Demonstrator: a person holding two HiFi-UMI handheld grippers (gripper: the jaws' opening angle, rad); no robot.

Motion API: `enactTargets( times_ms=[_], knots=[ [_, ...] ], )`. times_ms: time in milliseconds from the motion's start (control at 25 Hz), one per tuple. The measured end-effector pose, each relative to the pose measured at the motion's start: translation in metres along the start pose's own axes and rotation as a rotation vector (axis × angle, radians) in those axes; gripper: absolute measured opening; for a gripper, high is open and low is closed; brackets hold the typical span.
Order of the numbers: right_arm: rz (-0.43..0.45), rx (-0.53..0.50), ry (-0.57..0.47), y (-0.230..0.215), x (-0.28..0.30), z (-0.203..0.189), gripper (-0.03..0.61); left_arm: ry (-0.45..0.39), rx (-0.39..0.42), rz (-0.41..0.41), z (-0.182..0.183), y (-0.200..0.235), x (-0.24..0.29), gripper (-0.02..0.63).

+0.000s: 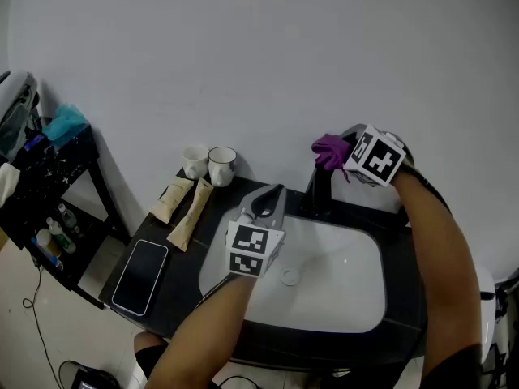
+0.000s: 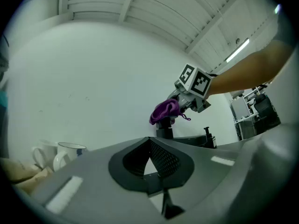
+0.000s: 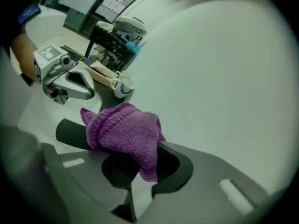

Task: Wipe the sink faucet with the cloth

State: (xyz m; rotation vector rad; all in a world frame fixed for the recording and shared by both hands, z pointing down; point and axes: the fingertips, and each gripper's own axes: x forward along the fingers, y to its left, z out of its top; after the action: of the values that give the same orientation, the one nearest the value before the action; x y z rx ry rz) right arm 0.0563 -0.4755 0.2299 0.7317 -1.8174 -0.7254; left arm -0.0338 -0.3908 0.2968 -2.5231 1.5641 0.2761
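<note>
One gripper is placed for this: my right gripper (image 1: 344,159), jaws clamped on the purple cloth (image 1: 329,150), sits atop the black faucet (image 1: 321,191), whose column drops straight below, while my left gripper (image 1: 270,198) hangs closed, empty, farther off.

Two tongs (image 1: 270,201) (image 1: 345,156), one purple cloth (image 1: 328,148), one faucet (image 1: 320,189), one sink (image 1: 340,290). On the counter (image 1: 182,286): two mugs (image 1: 195,160) (image 1: 222,166), two tubes (image 1: 170,198) (image 1: 193,214), one phone (image 1: 139,275). One black rack (image 1: 57,185) stands beside it.
</note>
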Motion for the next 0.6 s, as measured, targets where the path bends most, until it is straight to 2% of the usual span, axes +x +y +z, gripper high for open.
enactTargets(
  times_ms=[240, 600],
  knots=[
    [0.092, -0.124, -0.061, 0.044, -0.026, 0.025, 0.048, 0.030, 0.032, 0.002, -0.005, 0.000, -0.005, 0.017],
    [0.208, -0.181, -0.147, 0.103, -0.068, 0.032, 0.048, 0.045, 0.055, 0.001, -0.002, -0.004, -0.011, 0.017]
  ],
)
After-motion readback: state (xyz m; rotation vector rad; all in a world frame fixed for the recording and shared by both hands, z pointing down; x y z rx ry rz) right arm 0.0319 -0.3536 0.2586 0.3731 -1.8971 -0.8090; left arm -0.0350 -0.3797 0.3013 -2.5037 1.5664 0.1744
